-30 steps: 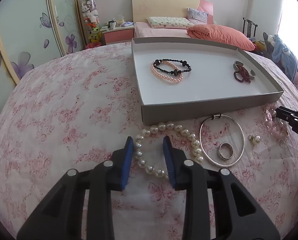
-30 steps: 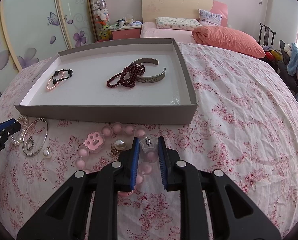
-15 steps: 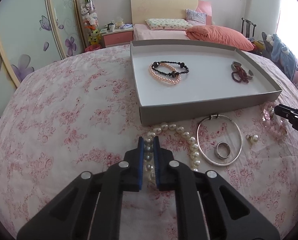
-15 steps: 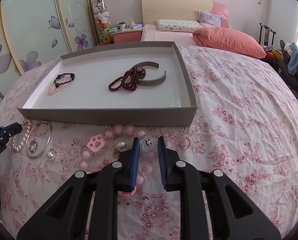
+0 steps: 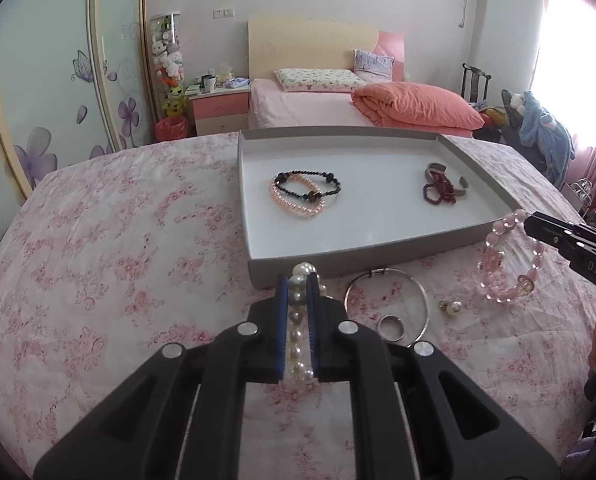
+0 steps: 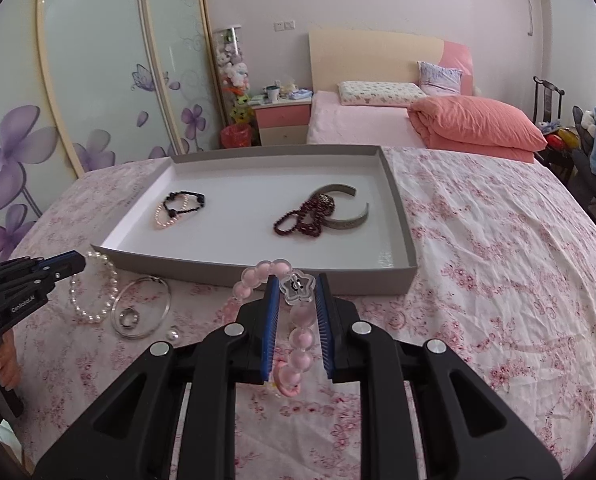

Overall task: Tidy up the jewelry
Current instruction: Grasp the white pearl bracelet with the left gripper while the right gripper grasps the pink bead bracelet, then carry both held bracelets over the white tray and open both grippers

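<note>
Jewelry is split between the grey tray (image 6: pixel 398 208) and the floral bedspread (image 5: pixel 118 260) in front of the tray's near wall. Four pieces already lie inside: a black bead bracelet (image 5: pixel 318 184) over a pink pearl bracelet (image 5: pixel 294 204) toward the tray's left side, and a dark red bead strand (image 6: pixel 302 220) against a silver cuff (image 6: pixel 346 220) toward its right side.

Two pieces are in transit. The left gripper (image 5: pixel 302 280) is clenched on the white pearl bracelet (image 5: pixel 298 320), whose loop hangs just in front of the near wall. The right gripper (image 6: pixel 296 292) is clamped on the pink bead bracelet (image 6: pixel 298 320) near its clear star charm (image 6: pixel 296 288), close to the tray's near right corner.

Remaining on the bedspread: a silver bangle (image 5: pixel 390 304), a ring (image 5: pixel 392 326) inside it, and a pearl earring (image 5: pixel 452 306) just beside it. By this count, roughly half the task is complete.
</note>
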A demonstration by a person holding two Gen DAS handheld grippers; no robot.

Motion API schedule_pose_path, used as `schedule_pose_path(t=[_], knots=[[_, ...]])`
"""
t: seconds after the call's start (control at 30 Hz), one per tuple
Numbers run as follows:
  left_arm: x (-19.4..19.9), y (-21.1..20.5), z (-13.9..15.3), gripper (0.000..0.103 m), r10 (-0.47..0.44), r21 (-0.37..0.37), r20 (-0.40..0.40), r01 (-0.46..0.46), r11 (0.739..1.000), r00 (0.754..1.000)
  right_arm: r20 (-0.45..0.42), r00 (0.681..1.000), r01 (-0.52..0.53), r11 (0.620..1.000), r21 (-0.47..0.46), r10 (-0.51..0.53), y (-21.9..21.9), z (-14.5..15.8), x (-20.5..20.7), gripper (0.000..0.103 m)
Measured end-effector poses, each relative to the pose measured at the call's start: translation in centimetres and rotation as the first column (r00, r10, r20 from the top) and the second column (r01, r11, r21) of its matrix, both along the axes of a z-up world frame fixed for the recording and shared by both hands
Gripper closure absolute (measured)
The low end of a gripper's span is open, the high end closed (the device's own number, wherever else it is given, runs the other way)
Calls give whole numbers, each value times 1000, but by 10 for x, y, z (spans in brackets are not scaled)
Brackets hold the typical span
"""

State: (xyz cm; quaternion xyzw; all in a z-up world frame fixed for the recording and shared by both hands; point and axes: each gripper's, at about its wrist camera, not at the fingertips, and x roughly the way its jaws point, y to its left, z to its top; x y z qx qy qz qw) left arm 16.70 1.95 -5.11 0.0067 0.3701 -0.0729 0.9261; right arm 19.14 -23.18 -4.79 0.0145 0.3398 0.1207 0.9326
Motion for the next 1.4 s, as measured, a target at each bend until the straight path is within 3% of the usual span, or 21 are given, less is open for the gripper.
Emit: schedule_pose_path(t=[0.7,1.4], knots=[[-20,-8,26,93,-33,-69,77,39,997,996,47,997,-61,983,174,53,1,14,-20,84],[-30,-14,42,93,-16,-103,131,30,994,991,116,993,0,967,253,-30,-11,32,-34,84]])
